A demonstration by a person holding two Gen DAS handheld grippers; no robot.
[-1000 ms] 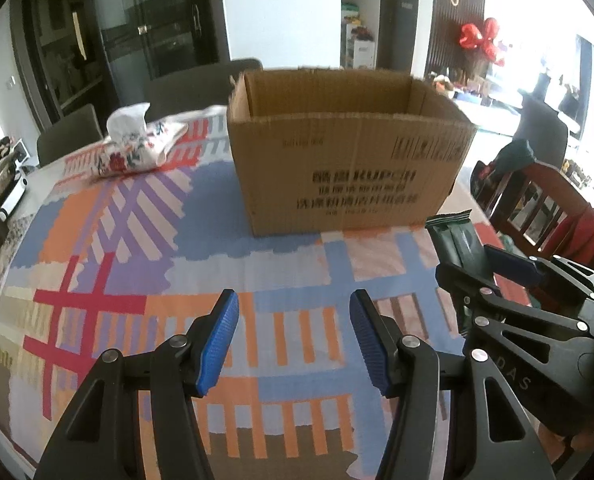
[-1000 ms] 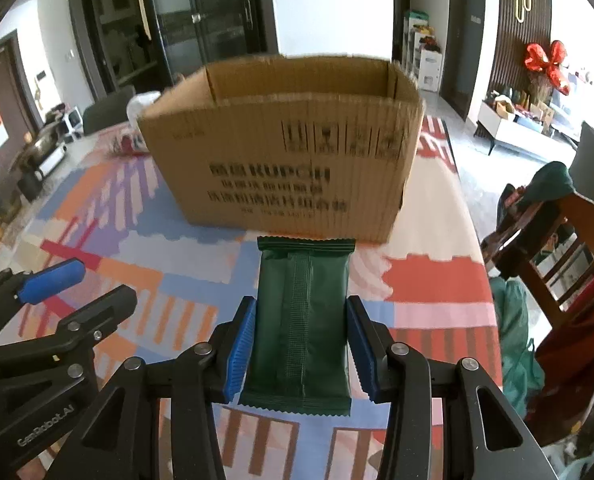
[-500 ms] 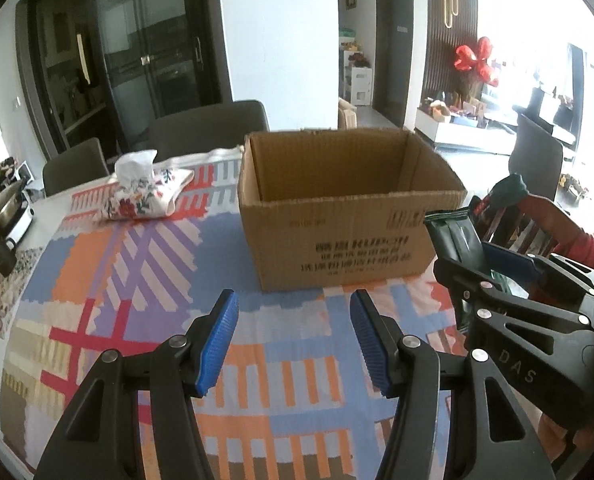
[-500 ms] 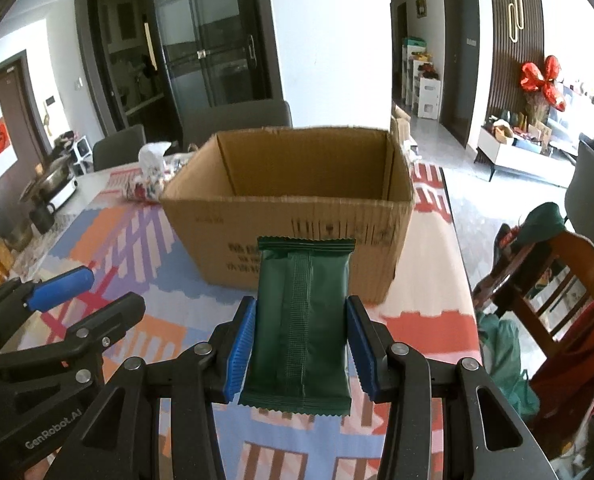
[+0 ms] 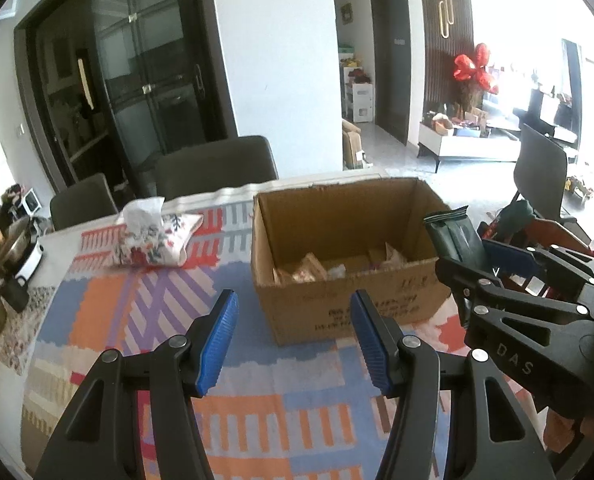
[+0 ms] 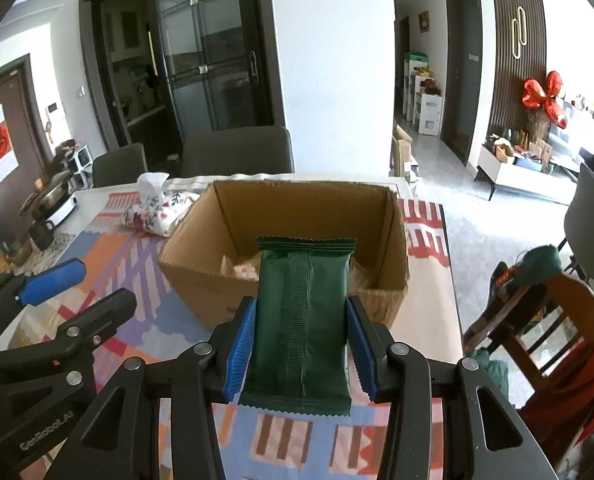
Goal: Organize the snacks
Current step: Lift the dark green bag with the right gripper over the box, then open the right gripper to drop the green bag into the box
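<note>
on the left of the worktop (image 5: 97, 300) lies a flowered tissue pack (image 5: 153, 240), near a pot and kettle at the edge; they are well apart from the action. the left gripper (image 5: 293, 336) hovers over the patterned cloth with its jaws open and nothing between them. compared with a second ago, both cameras are higher and look down into the cardboard box (image 6: 281, 216), where before only its printed front wall showed. now some pale snack bags (image 5: 309, 268) are visible on its bottom. this means, i think, that the carry is nearly finished and the drop is the next step. the right gripper (image 6: 301, 340) has its jaws closed on the green snack packet (image 6: 301, 320), held by its long sides, the top end reaching over the near rim of the box. the packet is not yet inside. the near wall stands in the way if the gripper goes lower too early. on the right a wooden chair (image 6: 557, 320) with clothes stands just beside the worktop, out of the path.
</note>
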